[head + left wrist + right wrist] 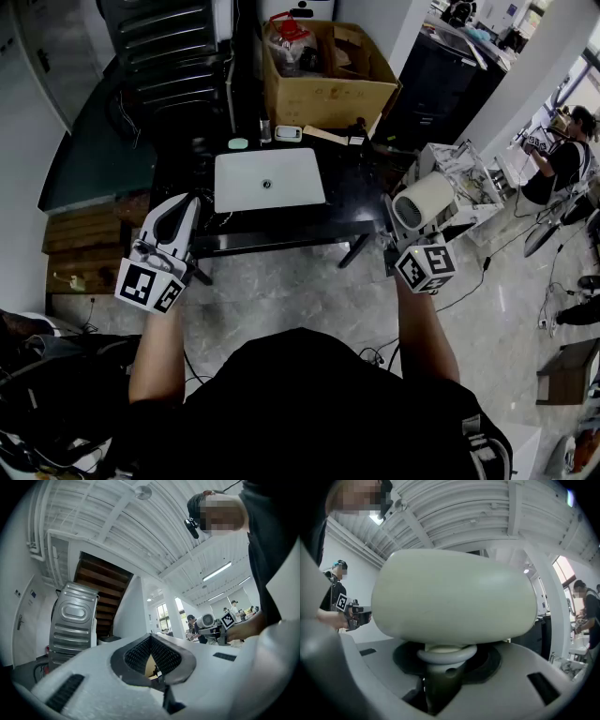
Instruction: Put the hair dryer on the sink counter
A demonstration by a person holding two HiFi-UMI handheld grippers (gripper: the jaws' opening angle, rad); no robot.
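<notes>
at 3 o'clock of the sink (269,178), off the bench (187,159), the right gripper (405,236) carries the hair dryer (424,199) upright, fingers (487,660) clamped on its handle; the left gripper (178,217) idles at 9 o'clock, closed, empty.

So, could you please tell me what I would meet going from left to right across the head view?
Left gripper → sink → hair dryer → person standing at the far right.
</notes>
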